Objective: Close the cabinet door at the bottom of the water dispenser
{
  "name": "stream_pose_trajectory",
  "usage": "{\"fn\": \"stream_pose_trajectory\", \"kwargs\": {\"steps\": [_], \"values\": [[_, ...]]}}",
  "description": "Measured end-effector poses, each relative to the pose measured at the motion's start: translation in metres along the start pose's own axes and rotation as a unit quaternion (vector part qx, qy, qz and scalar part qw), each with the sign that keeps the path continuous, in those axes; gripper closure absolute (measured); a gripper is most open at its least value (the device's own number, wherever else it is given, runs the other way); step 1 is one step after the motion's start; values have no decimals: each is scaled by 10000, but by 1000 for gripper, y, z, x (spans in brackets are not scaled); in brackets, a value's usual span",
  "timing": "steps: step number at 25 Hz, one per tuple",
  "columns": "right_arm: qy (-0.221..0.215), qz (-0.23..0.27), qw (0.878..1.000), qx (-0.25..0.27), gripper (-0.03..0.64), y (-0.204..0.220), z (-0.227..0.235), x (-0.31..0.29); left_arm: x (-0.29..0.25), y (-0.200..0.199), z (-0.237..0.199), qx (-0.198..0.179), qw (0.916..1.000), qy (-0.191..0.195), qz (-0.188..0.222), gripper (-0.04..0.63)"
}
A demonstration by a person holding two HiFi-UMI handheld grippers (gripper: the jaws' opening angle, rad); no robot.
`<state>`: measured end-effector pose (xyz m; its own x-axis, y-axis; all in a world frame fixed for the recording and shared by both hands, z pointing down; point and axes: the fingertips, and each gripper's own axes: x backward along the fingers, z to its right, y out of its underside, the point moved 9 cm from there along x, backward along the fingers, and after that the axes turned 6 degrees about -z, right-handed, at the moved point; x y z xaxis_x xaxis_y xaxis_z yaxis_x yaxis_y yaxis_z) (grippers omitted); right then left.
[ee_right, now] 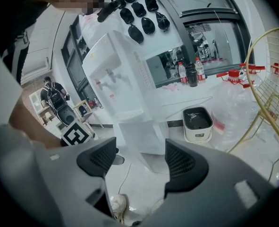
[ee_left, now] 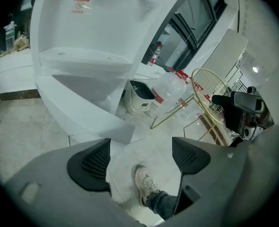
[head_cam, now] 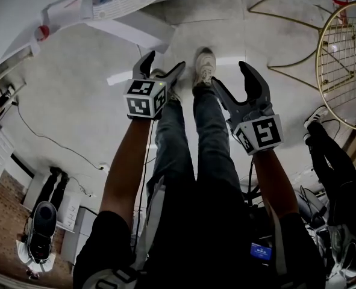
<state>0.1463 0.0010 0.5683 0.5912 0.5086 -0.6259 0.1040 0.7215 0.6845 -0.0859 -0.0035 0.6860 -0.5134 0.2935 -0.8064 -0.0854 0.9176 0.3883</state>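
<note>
The white water dispenser (head_cam: 105,5) stands at the top left of the head view. Its bottom cabinet door (head_cam: 138,34) swings out over the pale floor. In the left gripper view the dispenser (ee_left: 82,32) fills the upper left, and the open door (ee_left: 85,113) juts toward me just beyond the jaws. The right gripper view shows the dispenser (ee_right: 113,74) farther off, above its lower cabinet (ee_right: 139,135). My left gripper (head_cam: 164,62) (ee_left: 140,157) is open and empty, short of the door. My right gripper (head_cam: 229,77) (ee_right: 140,159) is open and empty too, above my legs.
My shoe (head_cam: 204,65) is planted on the floor between the grippers. A gold wire stool (head_cam: 346,65) stands at the right, a white bin (ee_left: 139,98) and plastic bottles behind the dispenser. A cable (head_cam: 51,140) trails over the floor. Another person's legs (head_cam: 334,167) are at the right.
</note>
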Motion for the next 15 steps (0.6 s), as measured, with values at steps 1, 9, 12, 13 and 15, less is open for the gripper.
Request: {"fn": "stream_pose_trajectory", "kwargs": {"steps": [1,9,12,13,15], "values": [[14,4,10000,38,295,2,4,0,-2,-2,1,3,10000,-1,10,173],[25,-8,9999,-111,298,-7,13,-1,-11,-20,5,-7,10000,1,91,177],[53,-23,9999,-108,299,-5,18,-1,-15,-26,6,-30,9999,5,106,181],[60,-24,9999,-104,299,-4,20,-1,-16,-28,6,-44,9999,8,109,183],[71,-19,9999,-135,301,-5,22,-1,-18,-32,6,-70,9999,14,116,184]]}}
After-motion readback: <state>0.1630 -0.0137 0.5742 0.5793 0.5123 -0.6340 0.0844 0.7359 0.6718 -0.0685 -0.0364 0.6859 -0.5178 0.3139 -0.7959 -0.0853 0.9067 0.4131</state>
